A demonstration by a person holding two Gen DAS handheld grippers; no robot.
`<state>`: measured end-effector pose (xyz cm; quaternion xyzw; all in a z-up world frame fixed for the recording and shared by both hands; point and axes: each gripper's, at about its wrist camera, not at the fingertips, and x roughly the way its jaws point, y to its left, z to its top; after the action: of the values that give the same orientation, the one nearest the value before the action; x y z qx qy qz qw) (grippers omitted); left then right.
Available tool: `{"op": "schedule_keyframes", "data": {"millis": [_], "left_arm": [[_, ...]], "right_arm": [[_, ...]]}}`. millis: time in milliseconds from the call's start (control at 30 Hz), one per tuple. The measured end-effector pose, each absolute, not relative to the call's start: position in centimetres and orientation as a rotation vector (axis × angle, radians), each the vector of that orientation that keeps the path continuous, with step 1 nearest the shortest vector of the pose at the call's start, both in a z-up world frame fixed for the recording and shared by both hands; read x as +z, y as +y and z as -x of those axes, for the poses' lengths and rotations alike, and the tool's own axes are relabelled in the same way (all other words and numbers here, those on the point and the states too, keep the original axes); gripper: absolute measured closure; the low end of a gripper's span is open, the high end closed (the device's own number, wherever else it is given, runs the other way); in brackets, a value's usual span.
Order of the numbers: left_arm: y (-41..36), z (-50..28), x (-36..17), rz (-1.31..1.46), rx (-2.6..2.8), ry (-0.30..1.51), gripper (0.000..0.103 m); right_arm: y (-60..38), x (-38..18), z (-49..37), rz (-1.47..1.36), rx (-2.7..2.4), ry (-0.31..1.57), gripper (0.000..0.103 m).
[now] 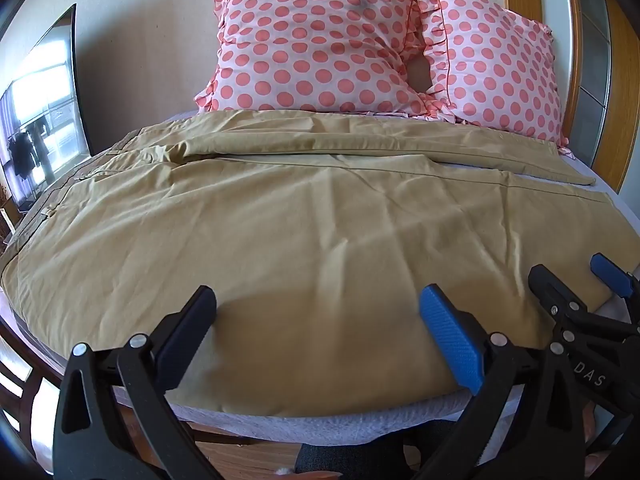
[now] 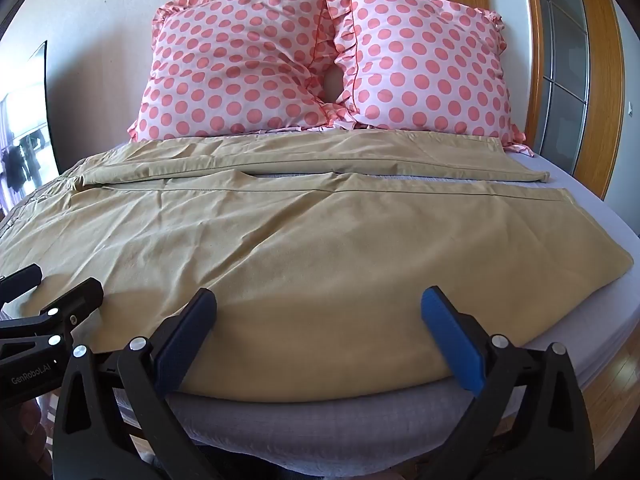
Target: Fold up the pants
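The tan pants [image 1: 304, 216] are lying spread flat across the bed [image 2: 580, 312], with the waistband toward 9 o'clock and the leg hems toward 3 o'clock in both views. The two legs are lying side by side, one nearer the cameras and one farther at 12 o'clock, with a narrow strip of bed showing between them. The near leg is reaching the bed's front edge at 6 o'clock. The left gripper [image 1: 318, 304] is hovering over that near edge with its jaws standing wide apart, gripping nothing; fabric is showing in the gap between the fingers. The right gripper [image 2: 320, 306] is sitting in the same posture, jaws wide apart and holding nothing, above the same edge. In the left view, the right gripper [image 1: 568, 280] is appearing at 4 o'clock; in the right view, the left gripper [image 2: 60, 280] is appearing at 8 o'clock. Two polka-dot pillows [image 2: 320, 64] are leaning against the wall [image 1: 152, 40] at 12 o'clock, just beyond the far leg.
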<state>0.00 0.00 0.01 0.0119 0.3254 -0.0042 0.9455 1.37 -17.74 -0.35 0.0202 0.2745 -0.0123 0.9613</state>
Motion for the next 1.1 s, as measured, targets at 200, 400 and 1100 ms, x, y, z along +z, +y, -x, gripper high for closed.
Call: {"op": "schedule_keyframes", "data": {"millis": [200, 400, 1100], "left_arm": [[0.0, 0.0, 0.0, -0.025, -0.008, 0.662, 0.002], [0.0, 0.0, 0.0, -0.024, -0.008, 0.662, 0.002], [0.0, 0.0, 0.0, -0.025, -0.008, 0.662, 0.002]], "right_arm": [[-17.8, -0.4, -1.4, -0.041, -0.025, 0.556, 0.001], [-17.7, -0.2, -1.3, -0.041, -0.025, 0.556, 0.001], [-17.6, 0.7, -1.0, -0.042, -0.024, 0.556, 0.001]]}}
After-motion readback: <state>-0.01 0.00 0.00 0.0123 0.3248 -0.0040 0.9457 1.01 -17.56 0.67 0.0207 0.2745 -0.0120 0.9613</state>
